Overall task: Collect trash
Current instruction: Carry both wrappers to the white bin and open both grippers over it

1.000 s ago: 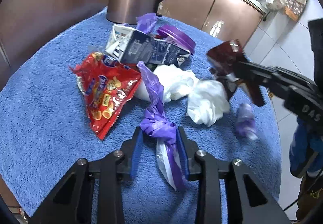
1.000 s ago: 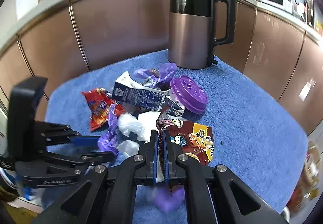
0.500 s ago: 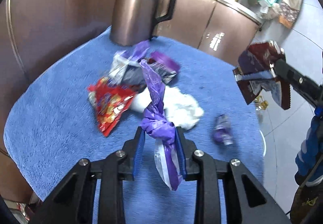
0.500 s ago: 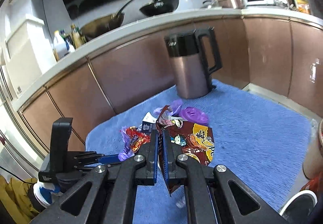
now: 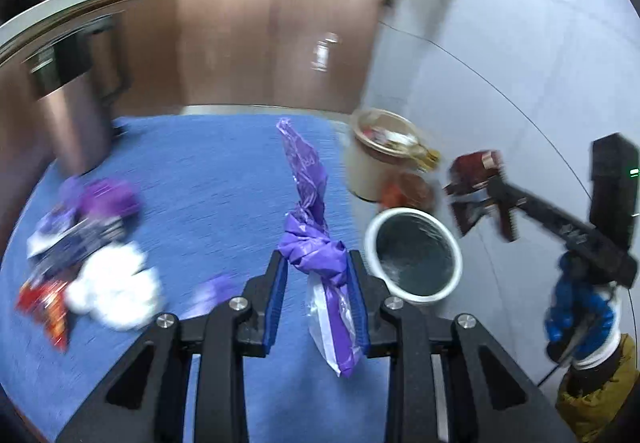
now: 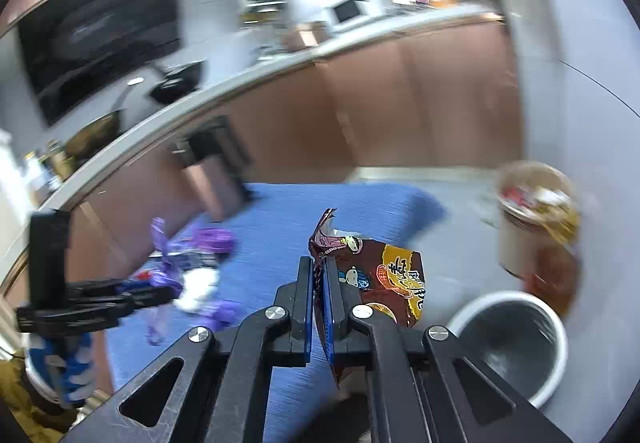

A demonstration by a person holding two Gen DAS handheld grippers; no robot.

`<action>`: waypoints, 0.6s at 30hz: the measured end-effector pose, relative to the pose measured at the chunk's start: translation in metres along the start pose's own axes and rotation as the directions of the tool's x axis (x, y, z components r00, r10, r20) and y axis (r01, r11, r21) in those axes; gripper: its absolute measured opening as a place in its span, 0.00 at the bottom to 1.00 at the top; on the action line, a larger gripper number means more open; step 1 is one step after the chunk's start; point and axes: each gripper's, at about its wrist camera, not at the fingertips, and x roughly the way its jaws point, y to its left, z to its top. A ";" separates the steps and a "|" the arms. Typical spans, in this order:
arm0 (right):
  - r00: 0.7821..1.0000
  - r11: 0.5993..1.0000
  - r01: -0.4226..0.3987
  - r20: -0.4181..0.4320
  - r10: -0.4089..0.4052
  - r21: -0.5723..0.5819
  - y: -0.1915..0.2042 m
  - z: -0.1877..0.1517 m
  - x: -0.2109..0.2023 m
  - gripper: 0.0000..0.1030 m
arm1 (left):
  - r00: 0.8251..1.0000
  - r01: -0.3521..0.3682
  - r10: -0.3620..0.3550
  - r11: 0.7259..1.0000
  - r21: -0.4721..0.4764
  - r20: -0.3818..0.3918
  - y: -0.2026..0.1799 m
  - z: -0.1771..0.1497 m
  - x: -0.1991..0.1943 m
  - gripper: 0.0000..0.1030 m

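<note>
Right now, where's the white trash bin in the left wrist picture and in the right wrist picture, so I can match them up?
Left wrist view: the white trash bin sits right of centre, on the floor just past the blue table edge, beside the left gripper.
Right wrist view: the bin is at lower right, right of the right gripper.
Shared landmark: the tan bucket full of trash stands just beyond the bin in both.

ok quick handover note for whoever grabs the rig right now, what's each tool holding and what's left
Left tool: shut on the knotted purple bag, raised above the blue cloth.
Right tool: shut on the brown snack wrapper.
White bin: on the floor beside the table, nothing dropped in yet.
Left: drop both, then collect the white tissues, red packet and the purple pieces on the cloth.
</note>
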 end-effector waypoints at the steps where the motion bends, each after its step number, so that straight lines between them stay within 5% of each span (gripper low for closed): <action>1: 1.000 0.999 0.025 -0.010 -0.025 0.024 -0.015 -0.004 0.001 0.05 | 0.999 0.028 -0.028 0.999 0.025 -0.018 -0.019 0.010 0.014 0.27; 10: 0.985 0.947 0.164 -0.093 -0.144 0.277 -0.141 -0.034 0.021 0.06 | 0.983 0.149 -0.137 0.984 0.100 -0.121 -0.115 0.064 0.117 0.30; 18: 0.953 0.895 0.296 -0.169 -0.252 0.334 -0.189 -0.045 0.044 0.08 | 0.954 0.239 -0.227 0.970 0.038 -0.194 -0.146 0.082 0.188 0.37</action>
